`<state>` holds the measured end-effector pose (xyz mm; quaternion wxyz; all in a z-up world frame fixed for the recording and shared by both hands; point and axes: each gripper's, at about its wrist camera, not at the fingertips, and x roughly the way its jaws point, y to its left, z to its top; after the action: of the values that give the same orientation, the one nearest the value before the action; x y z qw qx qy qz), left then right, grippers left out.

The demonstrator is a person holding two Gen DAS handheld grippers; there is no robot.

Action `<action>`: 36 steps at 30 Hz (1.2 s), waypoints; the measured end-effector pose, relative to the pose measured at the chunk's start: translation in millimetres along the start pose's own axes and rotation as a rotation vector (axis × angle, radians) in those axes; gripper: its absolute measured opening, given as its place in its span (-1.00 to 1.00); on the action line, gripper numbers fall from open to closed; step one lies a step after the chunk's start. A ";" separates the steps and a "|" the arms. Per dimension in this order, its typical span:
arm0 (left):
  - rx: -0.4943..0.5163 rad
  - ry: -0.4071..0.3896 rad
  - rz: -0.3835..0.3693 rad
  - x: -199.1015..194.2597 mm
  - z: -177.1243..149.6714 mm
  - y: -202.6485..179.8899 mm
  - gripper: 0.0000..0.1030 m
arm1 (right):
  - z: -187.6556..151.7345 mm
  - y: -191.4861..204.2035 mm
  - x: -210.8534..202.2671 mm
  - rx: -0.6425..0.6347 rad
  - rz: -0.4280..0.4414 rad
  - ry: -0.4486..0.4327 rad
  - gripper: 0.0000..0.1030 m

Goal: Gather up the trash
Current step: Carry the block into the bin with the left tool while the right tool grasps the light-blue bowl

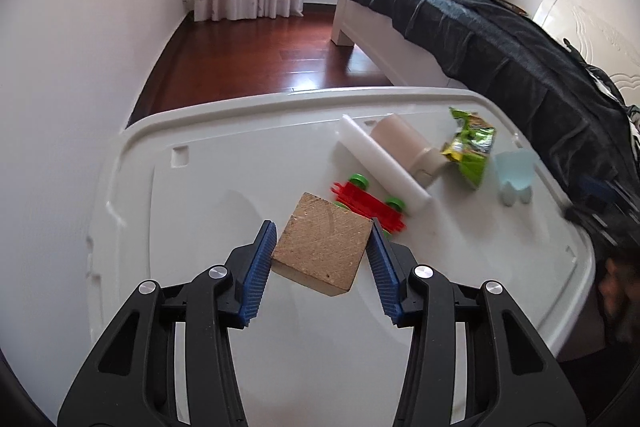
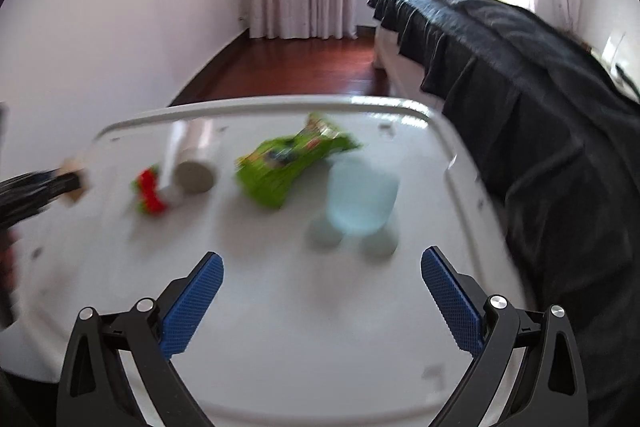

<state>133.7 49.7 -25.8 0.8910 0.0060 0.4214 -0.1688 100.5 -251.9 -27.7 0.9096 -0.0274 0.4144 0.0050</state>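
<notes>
The left gripper has its blue-padded fingers clamped on a square block of pale brown chipboard, held tilted above the white plastic surface. Just beyond the fingertips lies a red toy with green wheels, touching a white plastic tube. The right gripper has its fingers wide apart and empty; just ahead of them sits a pale blue translucent cup, with a crumpled green snack wrapper beyond it.

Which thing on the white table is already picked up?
The wooden block. The left hand-held gripper squeezes it above the table; the other things lie untouched.
</notes>
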 end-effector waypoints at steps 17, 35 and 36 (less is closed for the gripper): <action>0.007 0.000 -0.091 -17.3 -15.3 -37.8 -0.12 | 32.1 -32.3 108.0 0.078 -0.045 0.187 0.21; 0.020 -0.047 -0.066 -95.7 -79.8 -94.4 -0.12 | -18.7 16.3 -87.3 -0.018 0.152 -0.023 0.20; 0.016 -0.041 -0.066 -100.5 -89.4 -98.7 -0.12 | -29.1 20.2 -96.6 -0.021 0.168 -0.018 0.20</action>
<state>-22.5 0.0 5.2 0.8934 -0.0045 0.4016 -0.2014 14.6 -231.9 25.2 0.9093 -0.0019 0.4072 0.0857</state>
